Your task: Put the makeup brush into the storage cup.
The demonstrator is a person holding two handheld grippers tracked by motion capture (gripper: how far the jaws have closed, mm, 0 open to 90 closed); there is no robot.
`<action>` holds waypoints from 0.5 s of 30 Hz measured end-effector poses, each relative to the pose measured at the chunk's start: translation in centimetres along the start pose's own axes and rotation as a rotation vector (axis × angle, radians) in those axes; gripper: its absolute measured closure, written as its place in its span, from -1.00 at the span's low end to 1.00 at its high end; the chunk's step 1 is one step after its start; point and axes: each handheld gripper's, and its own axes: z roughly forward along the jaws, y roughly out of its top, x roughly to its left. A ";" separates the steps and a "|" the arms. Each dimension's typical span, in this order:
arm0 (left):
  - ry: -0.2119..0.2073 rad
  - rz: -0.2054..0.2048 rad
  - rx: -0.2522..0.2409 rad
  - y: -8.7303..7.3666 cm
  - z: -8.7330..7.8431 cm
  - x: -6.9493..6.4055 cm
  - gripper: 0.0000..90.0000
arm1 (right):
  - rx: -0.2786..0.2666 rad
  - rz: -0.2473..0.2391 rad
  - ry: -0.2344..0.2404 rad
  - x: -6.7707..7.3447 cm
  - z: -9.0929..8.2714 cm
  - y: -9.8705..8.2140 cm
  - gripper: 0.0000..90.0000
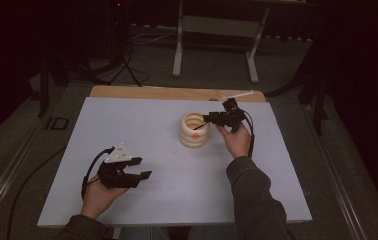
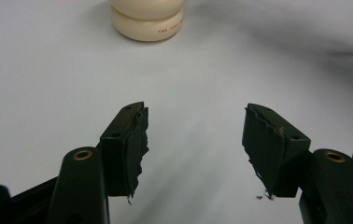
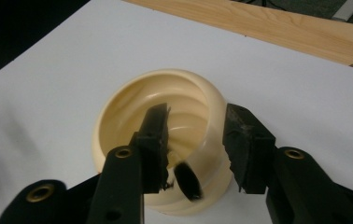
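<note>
Cream ribbed plastic vase [image 1: 194,130]: stands upright on the white table sheet [image 1: 167,150], right of centre, toward the far edge; mouth open upward, small orange mark on its near side.
Vase in the left gripper view: its base [image 2: 147,21] is at the top of frame, well apart from my left jaws.
Right gripper [image 1: 216,118]: I hold it at the vase's right rim, jaws pointing left across the mouth.
Right jaws: parted around the rim wall, one jaw inside the mouth, the other outside; a gap shows on both sides, so not yet clamped.
Right gripper, own view [image 3: 197,140]: looks down into the vase [image 3: 165,107]; a small dark blurred thing [image 3: 187,181] sits low between the jaws, against the wall. I cannot tell what it is.
Left gripper [image 1: 142,168]: rests low on the sheet at near left, jaws spread wide, holding nothing.
Left gripper, own view [image 2: 195,149]: bare white sheet between the pads.
Step in hand (judgement): lining up a rim pinch on the vase with the right gripper.
Next move (judgement): close squarely on the wall before lifting; an off-centre pinch on one side could tip the vase.
Left role (judgement): idle; free to steady the base if needed.
</note>
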 end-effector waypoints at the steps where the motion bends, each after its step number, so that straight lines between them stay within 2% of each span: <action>1: 0.000 0.000 0.000 0.0 0.0 0.0 -0.10 | -0.002 0.000 -0.002 0.0 -0.2 0.0 0.28; 10: 0.004 0.001 0.000 0.1 0.0 0.0 -0.13 | -0.040 0.007 0.008 0.1 -1.5 -0.5 0.05; 15: 0.005 0.002 0.008 0.1 0.2 -0.1 -0.14 | -0.058 -0.004 0.013 0.4 -2.2 -0.7 -0.10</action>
